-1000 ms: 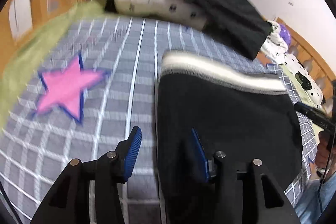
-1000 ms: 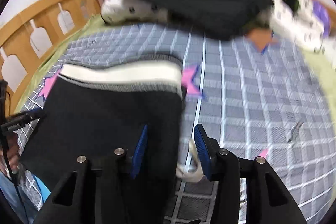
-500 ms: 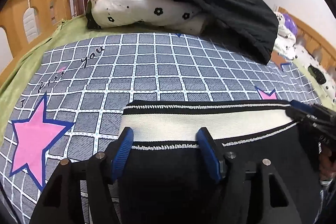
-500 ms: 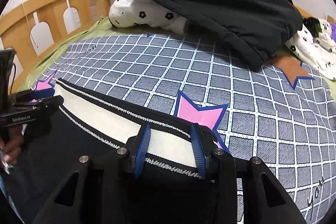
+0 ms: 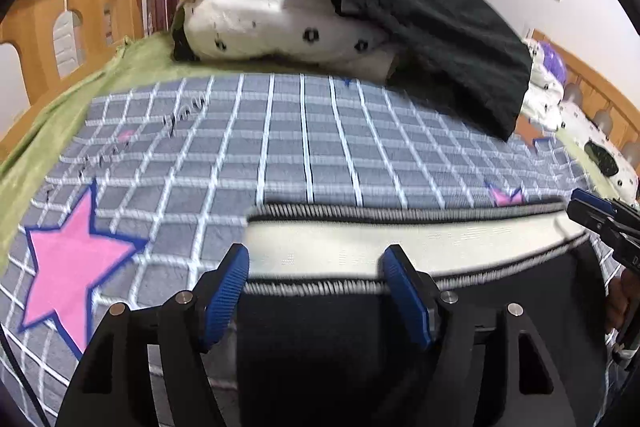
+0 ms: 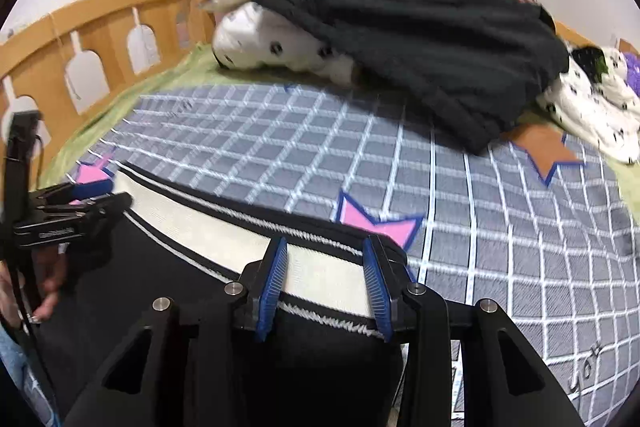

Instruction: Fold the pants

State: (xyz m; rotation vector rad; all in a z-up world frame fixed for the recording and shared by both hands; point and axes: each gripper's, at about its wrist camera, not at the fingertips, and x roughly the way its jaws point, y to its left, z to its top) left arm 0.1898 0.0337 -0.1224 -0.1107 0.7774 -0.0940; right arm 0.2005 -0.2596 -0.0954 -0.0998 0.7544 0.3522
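Note:
Black pants (image 5: 328,355) with a cream waistband (image 5: 420,241) lie flat on the grey checked bedsheet (image 5: 280,147). My left gripper (image 5: 316,291) hovers over the waistband's left end; its jaws are opening, and the band lies unpinched between the wide blue pads. Over the waistband's right end (image 6: 324,279) is my right gripper (image 6: 324,287), its pads straddling the flat band without squeezing it. Each gripper shows in the other's view: the right gripper (image 5: 600,217) at the far right, the left gripper (image 6: 76,197) at the far left.
A heap of white spotted bedding (image 5: 280,23) under a black garment (image 5: 432,27) fills the back of the bed. A wooden bed rail (image 6: 100,39) runs along the left. Green sheet (image 5: 48,115) borders the checked one. A person's hand (image 6: 44,287) holds the left gripper.
Both grippers have moved forward from the pants' black body to the waistband. The left jaws have spread wider. The right jaws have narrowed slightly.

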